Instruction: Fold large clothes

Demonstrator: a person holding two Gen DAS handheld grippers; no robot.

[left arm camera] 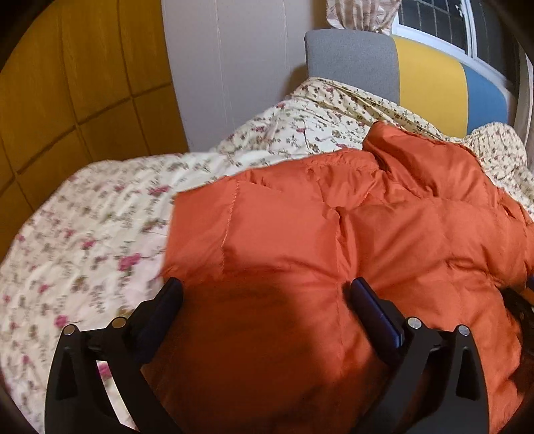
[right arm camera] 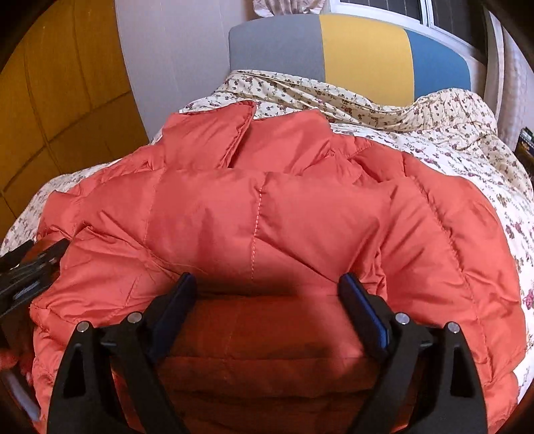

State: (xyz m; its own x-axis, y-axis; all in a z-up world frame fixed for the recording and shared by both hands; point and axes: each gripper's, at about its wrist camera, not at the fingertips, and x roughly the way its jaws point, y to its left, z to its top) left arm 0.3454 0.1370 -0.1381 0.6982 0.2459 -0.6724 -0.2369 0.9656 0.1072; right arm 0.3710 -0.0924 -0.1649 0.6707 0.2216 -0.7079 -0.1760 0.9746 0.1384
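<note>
An orange quilted puffer jacket [left arm camera: 333, 240] lies spread on a floral bedspread [left arm camera: 83, 233]. It also fills the right wrist view [right arm camera: 267, 213], collar toward the headboard. My left gripper [left arm camera: 265, 293] is open, its jaws wide apart over the jacket's left part near its edge. My right gripper [right arm camera: 267, 287] is open over the jacket's middle, above a folded, shadowed layer near the camera. The left gripper's black frame [right arm camera: 30, 270] shows at the left edge of the right wrist view. Neither gripper holds cloth.
The bed's headboard [right arm camera: 363, 50] has grey, yellow and blue panels. A white wall [left arm camera: 233, 83] and a wooden wardrobe [left arm camera: 66, 83] stand to the left. A window with a curtain [left arm camera: 434, 20] is behind the headboard. The floral quilt is bunched at the far right [right arm camera: 450, 113].
</note>
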